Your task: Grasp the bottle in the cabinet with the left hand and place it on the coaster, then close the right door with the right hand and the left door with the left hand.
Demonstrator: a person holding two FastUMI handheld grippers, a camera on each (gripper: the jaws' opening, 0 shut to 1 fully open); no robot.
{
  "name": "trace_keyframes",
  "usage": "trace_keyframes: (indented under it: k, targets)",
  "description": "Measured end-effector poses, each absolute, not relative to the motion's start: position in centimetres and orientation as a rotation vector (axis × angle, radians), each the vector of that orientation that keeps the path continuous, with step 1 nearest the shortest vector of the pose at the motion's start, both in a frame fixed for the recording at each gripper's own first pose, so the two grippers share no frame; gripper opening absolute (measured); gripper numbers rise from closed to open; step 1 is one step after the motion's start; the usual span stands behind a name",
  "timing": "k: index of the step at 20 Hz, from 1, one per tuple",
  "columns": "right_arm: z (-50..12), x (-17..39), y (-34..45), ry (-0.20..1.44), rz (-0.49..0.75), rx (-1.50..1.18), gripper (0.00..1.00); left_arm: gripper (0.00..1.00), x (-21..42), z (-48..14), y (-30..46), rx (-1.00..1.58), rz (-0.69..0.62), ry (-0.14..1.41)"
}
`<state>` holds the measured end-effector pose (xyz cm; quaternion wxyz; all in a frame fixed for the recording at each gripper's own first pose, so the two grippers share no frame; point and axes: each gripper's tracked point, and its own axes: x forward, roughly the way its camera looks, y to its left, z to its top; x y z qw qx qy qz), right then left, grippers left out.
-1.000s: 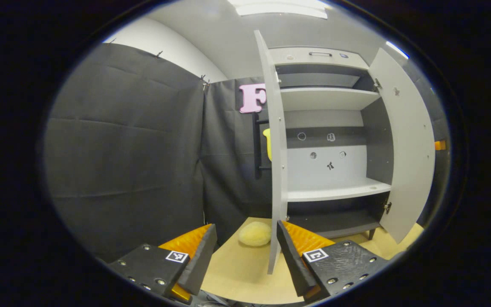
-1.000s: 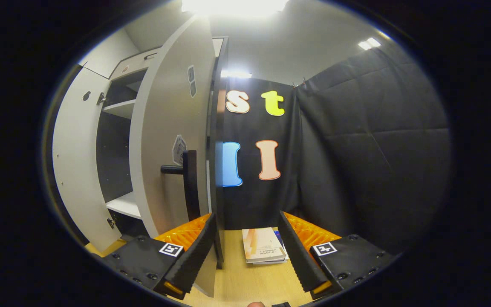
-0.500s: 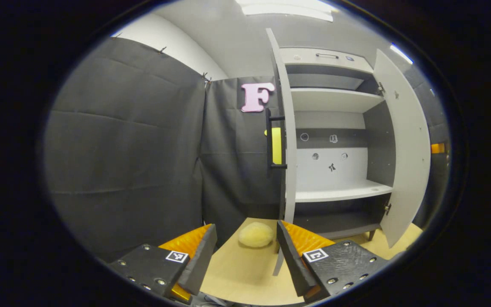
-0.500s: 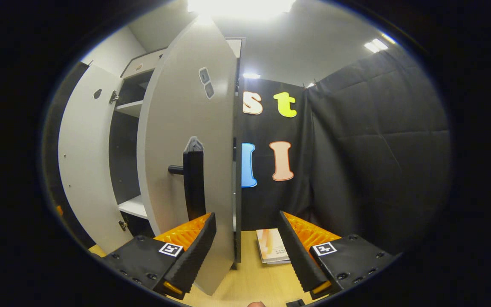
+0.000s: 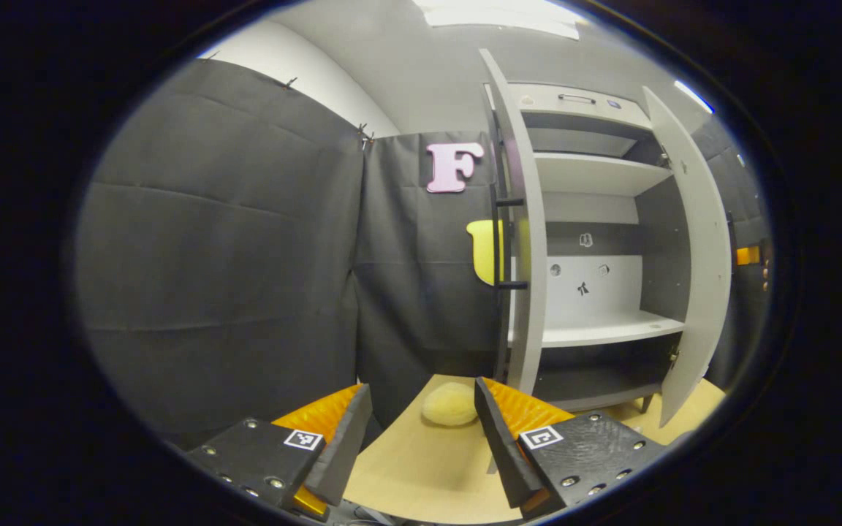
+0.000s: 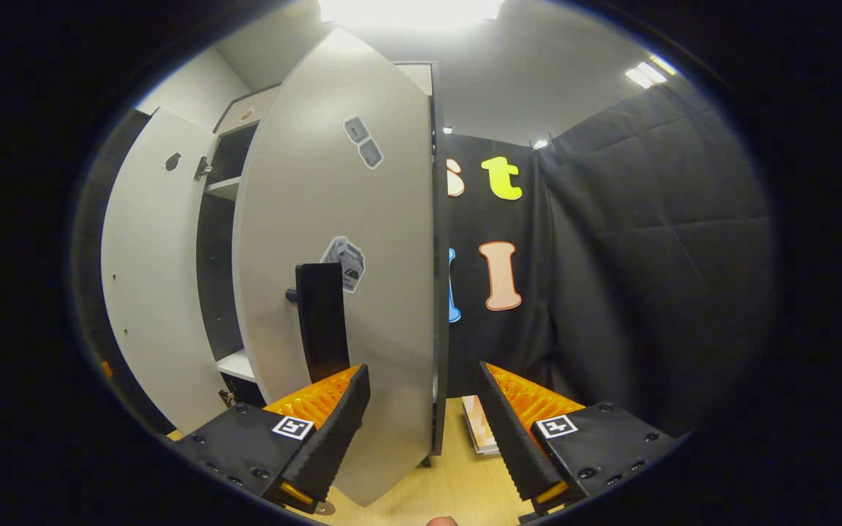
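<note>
in the left gripper view, going left to right: the left gripper (image 5: 417, 431) hangs with its fingers spread and nothing between them, low over the wooden table (image 5: 421, 467). past its tips a pale round sponge-like thing (image 5: 449, 403) lies on the table. next comes the left door (image 5: 523, 234), seen nearly edge-on with its dark handle (image 5: 503, 245), then the open cabinet (image 5: 596, 219) with bare shelves, then the right door (image 5: 702, 248), swung partway in.

i cannot see the bottle or the coaster, so i cannot say where they sit; no bottle stands on the visible shelves.

in the right gripper view the right gripper (image 6: 421, 431) is also released and holds nothing, its left finger just beside the right door's outer face (image 6: 362, 241) below the black handle (image 6: 322, 321).

risks, as i judge them: a push near the door's lower edge could slip off, and the left door could meet the right one if both swing together.
</note>
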<state>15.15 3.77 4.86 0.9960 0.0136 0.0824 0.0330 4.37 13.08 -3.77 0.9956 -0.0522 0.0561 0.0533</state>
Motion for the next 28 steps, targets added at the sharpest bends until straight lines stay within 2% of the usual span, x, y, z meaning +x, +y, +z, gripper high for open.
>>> trace_keyframes:
  k: [12, 13, 14, 16, 18, 19, 28]
  targets:
    - [3.9, 18.4, 10.7, 0.166, 0.149, 0.034, 0.95, 0.82, 3.9, -4.8, 16.5, -0.107, 0.159, 0.131]
    - [3.9, 18.7, 10.9, 0.166, 0.149, 0.028, 0.91, 0.82, 3.9, -5.0, 16.6, -0.107, 0.159, 0.135]
    - [3.9, 18.7, 11.0, 0.161, 0.148, 0.022, 0.94, 0.82, 4.0, -4.9, 16.7, -0.108, 0.158, 0.139]
    - [3.8, 18.8, 10.9, 0.159, 0.139, 0.009, 0.95, 0.83, 4.3, -5.0, 16.7, -0.116, 0.154, 0.145]
    - [3.4, 18.4, 10.8, 0.167, 0.135, 0.000, 0.92, 0.83, 4.3, -5.0, 16.8, -0.122, 0.145, 0.148]
    - [3.1, 18.1, 10.6, 0.170, 0.132, -0.005, 0.95, 0.83, 4.4, -5.1, 16.8, -0.123, 0.140, 0.152]
    - [-0.1, 13.9, 8.3, 0.206, 0.106, -0.032, 0.95, 0.83, 5.0, -4.7, 16.4, -0.147, 0.064, 0.152]
